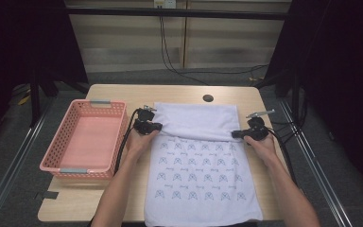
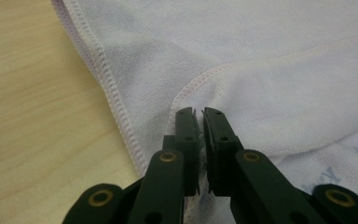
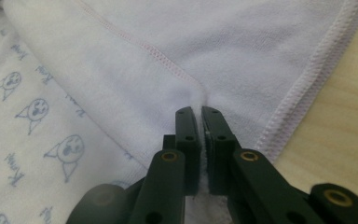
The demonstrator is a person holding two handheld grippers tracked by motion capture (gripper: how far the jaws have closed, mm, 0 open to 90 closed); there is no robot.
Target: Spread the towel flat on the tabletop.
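Observation:
A white towel [image 1: 196, 175] printed with small blue cat faces lies lengthwise on the wooden table [image 1: 118, 94]. Its far part is folded back toward the person, plain side up. My left gripper [image 1: 158, 126] is shut on the left corner of that folded edge. In the left gripper view the jaws [image 2: 199, 112] pinch the hemmed corner of the towel [image 2: 284, 60]. My right gripper [image 1: 235, 134] is shut on the right corner. In the right gripper view its tips [image 3: 199, 111] clamp the towel [image 3: 168, 37] where the stitched hem bends.
A pink plastic basket [image 1: 87, 142] stands with nothing in it at the left of the table, close to my left forearm. A round cable hole [image 1: 208, 98] lies beyond the towel. Bare wood [image 1: 75, 198] shows at the near left. Cables [image 1: 123, 146] trail from both grippers.

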